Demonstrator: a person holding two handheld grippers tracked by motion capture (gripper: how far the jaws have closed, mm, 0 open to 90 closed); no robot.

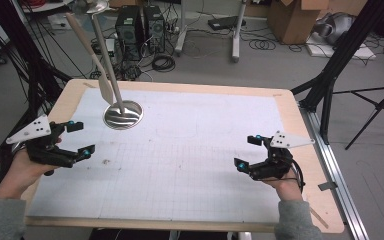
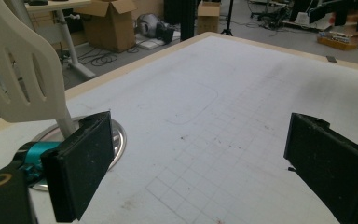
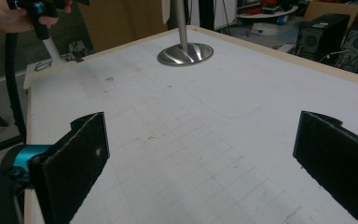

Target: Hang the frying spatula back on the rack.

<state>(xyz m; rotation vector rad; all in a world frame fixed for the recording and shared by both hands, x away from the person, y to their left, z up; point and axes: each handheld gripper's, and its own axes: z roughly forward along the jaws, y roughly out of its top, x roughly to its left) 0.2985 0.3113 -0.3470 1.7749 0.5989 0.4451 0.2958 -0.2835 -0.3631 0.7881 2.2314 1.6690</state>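
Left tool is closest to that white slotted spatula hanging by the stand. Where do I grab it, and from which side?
Probably take the white slotted spatula on its slim handle, above the broad blade, which looks too wide and thin to pinch well. The left tool sits open just left of the round metal base, so come in from that side, jaws straddling the handle, clear of the metal pole beside it.

High view looks down; both low gripper views share the table.

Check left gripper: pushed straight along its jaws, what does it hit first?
Probably nothing: the left gripper points across bare white gridded mat; the round steel stand base sits off to one side. Depth unclear.
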